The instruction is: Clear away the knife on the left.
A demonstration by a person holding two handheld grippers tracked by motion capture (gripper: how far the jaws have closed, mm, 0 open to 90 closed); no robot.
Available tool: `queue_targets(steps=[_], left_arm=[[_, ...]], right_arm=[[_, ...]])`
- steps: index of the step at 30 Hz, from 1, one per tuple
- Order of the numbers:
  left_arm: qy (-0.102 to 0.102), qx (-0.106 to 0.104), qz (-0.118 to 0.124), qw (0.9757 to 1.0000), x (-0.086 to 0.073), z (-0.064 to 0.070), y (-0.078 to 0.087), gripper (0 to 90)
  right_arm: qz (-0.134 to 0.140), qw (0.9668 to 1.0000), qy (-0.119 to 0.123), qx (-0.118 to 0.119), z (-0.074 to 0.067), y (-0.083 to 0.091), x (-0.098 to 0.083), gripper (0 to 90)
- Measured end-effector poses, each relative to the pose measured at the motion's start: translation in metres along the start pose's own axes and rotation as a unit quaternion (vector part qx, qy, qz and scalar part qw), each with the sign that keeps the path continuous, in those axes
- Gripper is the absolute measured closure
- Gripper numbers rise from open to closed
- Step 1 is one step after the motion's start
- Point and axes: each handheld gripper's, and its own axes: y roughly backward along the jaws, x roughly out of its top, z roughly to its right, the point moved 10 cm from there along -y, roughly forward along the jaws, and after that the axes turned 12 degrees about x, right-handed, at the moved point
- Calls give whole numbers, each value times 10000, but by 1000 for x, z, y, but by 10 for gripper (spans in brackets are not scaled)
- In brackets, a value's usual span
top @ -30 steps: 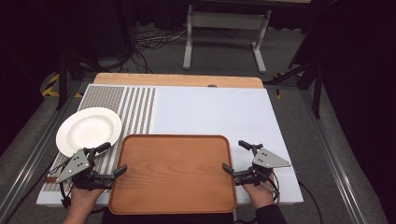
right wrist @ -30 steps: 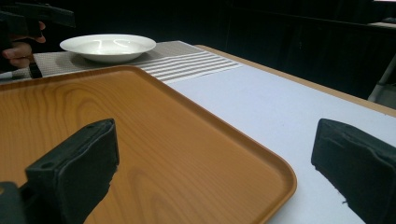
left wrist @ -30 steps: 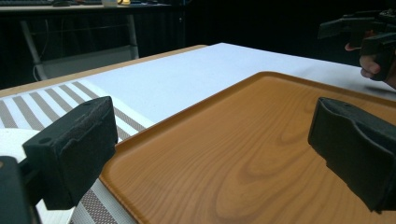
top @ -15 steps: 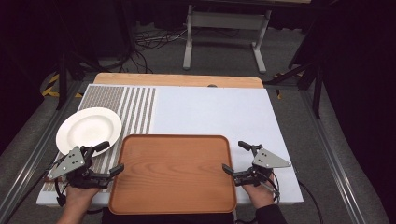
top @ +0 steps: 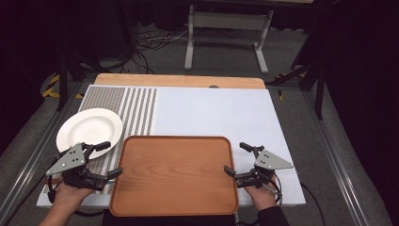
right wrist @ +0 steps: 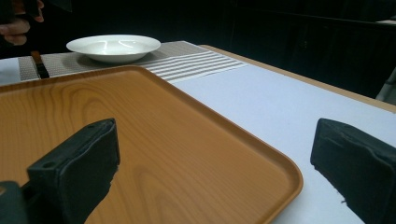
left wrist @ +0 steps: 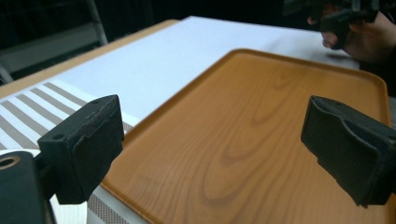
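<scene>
The left gripper [top: 101, 159] stands open, jaws spread wide, just off the tray's [top: 174, 174] left edge; in the left gripper view one jaw sits over the striped mat [left wrist: 32, 119] and the other over the tray's wood. Against a second ago it has drifted slightly outward and back from the rim, so it has not yet committed to a grip. The right gripper [top: 237, 159] is open too and has hardly moved, its jaws straddling the tray's right edge near the far corner; its own view shows one jaw above the wood and one above the white cloth [right wrist: 280, 112].

The tray lies flat and empty at the near middle of the table, its near edge close to the table's front. Both sides are flanked, which suggests a two-handed lift is being set up, with the left side lagging.

The plate [top: 89, 130] rests on the mat just beyond the left gripper, near enough to be nudged. Beyond the tray the cloth is bare and wide, giving free room forward.
</scene>
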Motion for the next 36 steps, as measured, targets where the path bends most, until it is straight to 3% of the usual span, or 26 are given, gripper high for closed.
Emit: queue_targets(steps=[2, 8, 17, 21, 22, 27, 28, 30, 33, 36], left_arm=[[-102, -90, -186, 9997, 1, -2, 4, 73], [-262, -220, -434, 9985, 1, -5, 12, 86], [-507, -345, -887, 9942, 1, -12, 23, 91], [-669, -459, -1174, 9898, -1, -13, 28, 108], [-669, -459, -1174, 9898, -1, -13, 28, 108], [-801, -517, -1465, 9846, -5, -18, 34, 119], [-801, -517, -1465, 9846, -5, -18, 34, 121], [-910, -548, -1623, 9810, -8, -20, 37, 128], [-965, -589, -1706, 9788, -10, -21, 38, 134], [-1053, -656, -1875, 9744, -14, -24, 40, 139]], right_arm=[[6, 10000, -1, 15, 0, 0, 0, 19], [-12, 10000, 7, 22, -1, 0, 0, 19], [-7, 10000, -34, 69, -1, 1, -2, 19], [-18, 10000, -36, 89, -2, 1, -2, 19], [-18, 10000, -36, 89, -2, 1, -2, 19], [-14, 9999, -41, 111, -2, 1, -2, 19], [-12, 9999, -38, 115, -2, 1, -2, 19], [-7, 9999, -37, 125, -2, 1, -2, 19], [-8, 9999, -34, 134, -2, 1, -2, 19], [15, 9999, -22, 144, -2, 1, -1, 19]])
